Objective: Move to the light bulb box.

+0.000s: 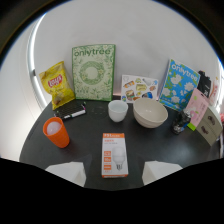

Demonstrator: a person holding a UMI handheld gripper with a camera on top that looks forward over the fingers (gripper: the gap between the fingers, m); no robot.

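The light bulb box point(114, 155) is white and orange with a bulb pictured on it. It lies flat on the dark round table point(90, 132), just ahead of my gripper point(114, 172) and in line with the gap between the fingers. My two white fingertips point(67, 172) stand wide apart, one on each side of the box's near end, without touching it. The gripper is open and holds nothing.
An orange cup point(56, 131) stands left of the box. Beyond it are a white cup point(118, 110), a beige bowl point(149, 112), a black marker point(73, 114), a yellow chip bag point(56, 84), green point(93, 71) and blue point(178, 85) "onlytree" boxes, a sticker sheet point(138, 88) and small items point(200, 117) at the right.
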